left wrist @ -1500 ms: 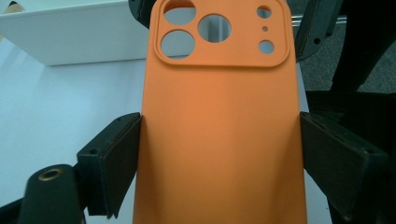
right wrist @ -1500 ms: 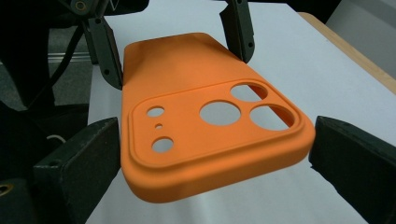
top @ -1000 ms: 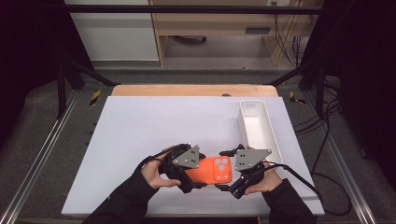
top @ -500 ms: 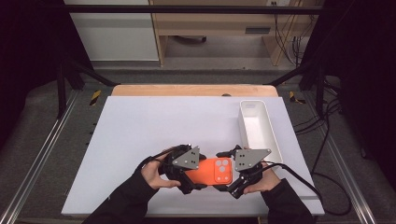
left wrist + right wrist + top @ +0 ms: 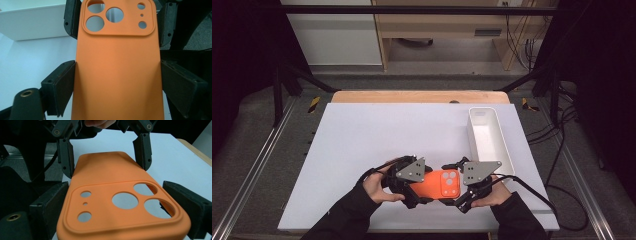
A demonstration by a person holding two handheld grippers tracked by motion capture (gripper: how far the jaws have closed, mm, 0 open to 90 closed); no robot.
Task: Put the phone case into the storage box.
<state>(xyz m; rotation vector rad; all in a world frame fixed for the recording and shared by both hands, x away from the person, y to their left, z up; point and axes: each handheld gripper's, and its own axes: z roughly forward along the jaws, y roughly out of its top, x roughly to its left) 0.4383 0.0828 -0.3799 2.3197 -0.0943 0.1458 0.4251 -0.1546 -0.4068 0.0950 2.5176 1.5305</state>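
The orange phone case (image 5: pixel 438 186) lies back-up at the near edge of the white table (image 5: pixel 377 135), held between both hand-held grippers.

High view: the left gripper (image 5: pixel 409 187) sits at the case's plain end and the right gripper (image 5: pixel 464 192) at its camera-cutout end, each topped by a grey three-cornered plate that hides the jaws from above. A hand (image 5: pixel 379 186) backs the left gripper. This view does not show how the jaws meet the case.

Left gripper view: the case (image 5: pixel 117 65) runs lengthwise away from the camera, and both black jaws lie against its long edges, so this gripper is clamped on the case. Beyond the cutouts, the right gripper's jaws flank the far end.

Right gripper view: the cutout end of the case (image 5: pixel 120 205) sits between this gripper's jaws, which have just been closing. The left-hand jaw appears to touch the case edge; on the other side a sliver of table shows between jaw and case, so a firm grip cannot be confirmed. The left gripper's jaws hold the far end.

Beyond the case's cutout end, well apart, stands a white rectangular bin (image 5: pixel 488 137). Black cables (image 5: pixel 532 187) trail off past the right gripper. Past the table's far edge a wooden strip (image 5: pixel 417 96) shows, then grey floor and dark frame posts.
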